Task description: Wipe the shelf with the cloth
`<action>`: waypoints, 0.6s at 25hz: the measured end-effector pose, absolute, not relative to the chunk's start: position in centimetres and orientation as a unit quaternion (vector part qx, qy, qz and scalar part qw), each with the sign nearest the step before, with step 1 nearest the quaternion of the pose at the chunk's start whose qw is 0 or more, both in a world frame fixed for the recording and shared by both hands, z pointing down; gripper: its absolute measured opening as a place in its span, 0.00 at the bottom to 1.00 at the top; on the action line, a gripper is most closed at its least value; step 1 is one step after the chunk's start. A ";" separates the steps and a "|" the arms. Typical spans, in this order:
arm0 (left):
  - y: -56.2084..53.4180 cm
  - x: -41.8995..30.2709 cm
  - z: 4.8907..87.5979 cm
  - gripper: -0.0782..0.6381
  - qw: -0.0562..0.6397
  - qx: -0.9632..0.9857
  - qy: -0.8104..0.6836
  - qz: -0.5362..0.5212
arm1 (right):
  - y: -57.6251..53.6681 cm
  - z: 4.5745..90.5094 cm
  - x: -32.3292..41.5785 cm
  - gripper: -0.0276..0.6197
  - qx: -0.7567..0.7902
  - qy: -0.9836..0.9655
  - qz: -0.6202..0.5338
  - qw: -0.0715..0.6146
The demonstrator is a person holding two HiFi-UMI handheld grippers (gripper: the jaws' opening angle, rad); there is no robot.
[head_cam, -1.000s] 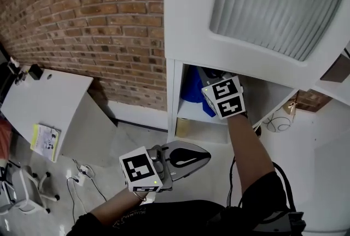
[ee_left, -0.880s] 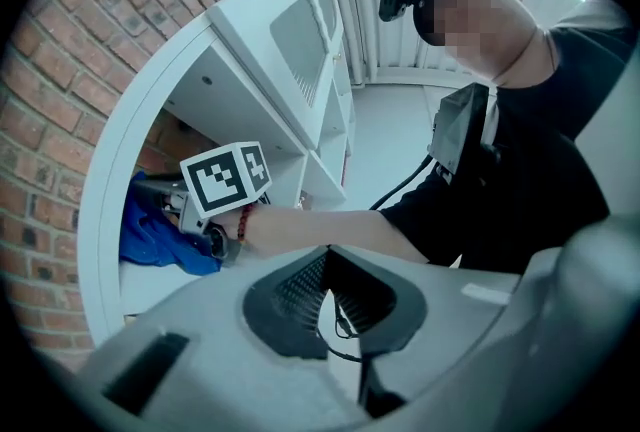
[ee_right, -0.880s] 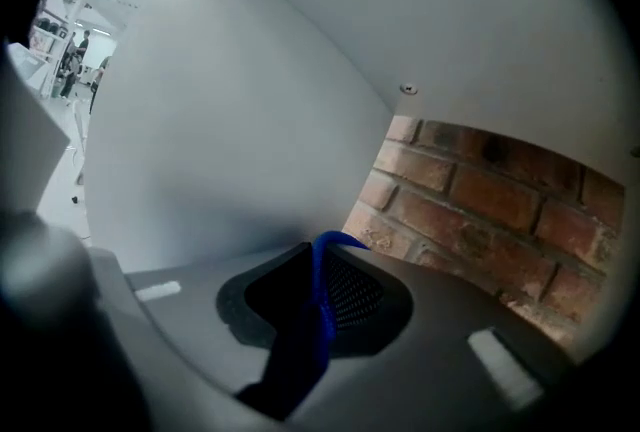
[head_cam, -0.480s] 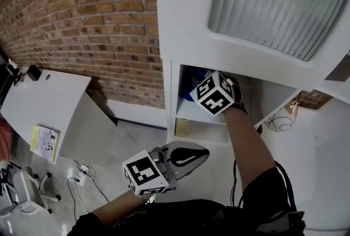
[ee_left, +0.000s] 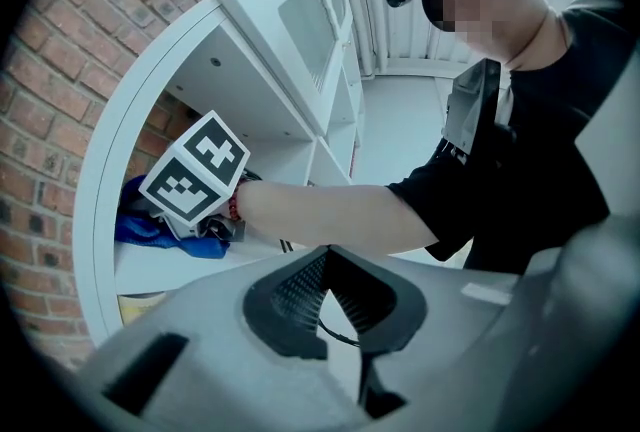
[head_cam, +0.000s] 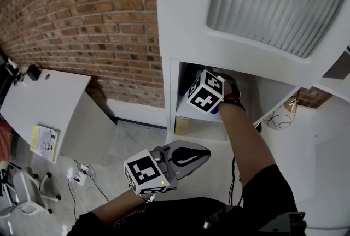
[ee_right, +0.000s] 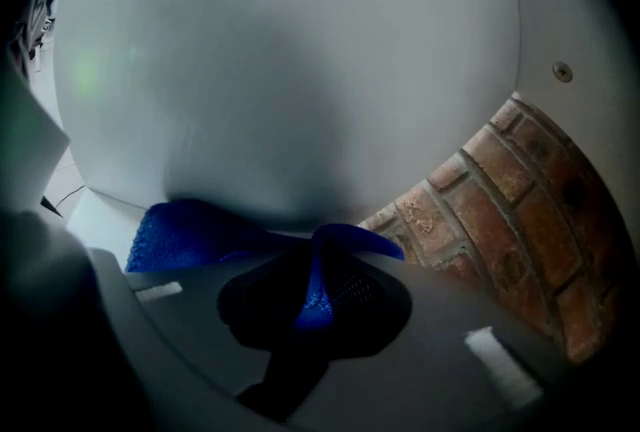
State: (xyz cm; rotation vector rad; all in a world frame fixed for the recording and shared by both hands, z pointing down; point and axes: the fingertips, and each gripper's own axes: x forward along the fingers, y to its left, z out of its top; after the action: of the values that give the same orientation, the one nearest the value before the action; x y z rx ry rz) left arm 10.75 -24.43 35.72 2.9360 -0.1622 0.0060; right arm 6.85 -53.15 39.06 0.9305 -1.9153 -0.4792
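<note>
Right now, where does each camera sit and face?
Head view: on the person's head, looking steeply down at the white shelf; left tool, right tool, both forearms show.
Left gripper view: on the left tool, facing the shelf; right forearm shows.
Right gripper view: on the right tool inside the shelf, pinching blue cloth.
Both gripper views show that cloth.

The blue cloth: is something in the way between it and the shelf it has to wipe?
No, nothing visible is in the way. The right gripper pinches the blue cloth, and the cloth already lies on the white shelf.
</note>
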 end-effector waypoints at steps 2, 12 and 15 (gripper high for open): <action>-24.2 10.9 35.6 0.11 0.098 0.994 -0.051 0.003 | -53.2 39.2 7.3 0.11 0.383 -0.774 -0.188 0.468; -23.1 11.3 34.6 0.11 0.087 0.995 -0.044 0.001 | -53.7 39.1 11.9 0.10 0.435 -0.742 -0.155 0.487; -22.7 11.4 34.5 0.11 0.085 0.996 -0.042 0.001 | -53.7 39.2 13.7 0.09 0.455 -0.731 -0.140 0.488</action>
State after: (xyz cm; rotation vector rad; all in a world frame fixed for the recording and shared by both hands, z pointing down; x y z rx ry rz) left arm 11.38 -22.69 34.45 2.9697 -0.1264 0.0032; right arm 13.75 -53.70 39.16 1.1064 -1.7775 -0.3394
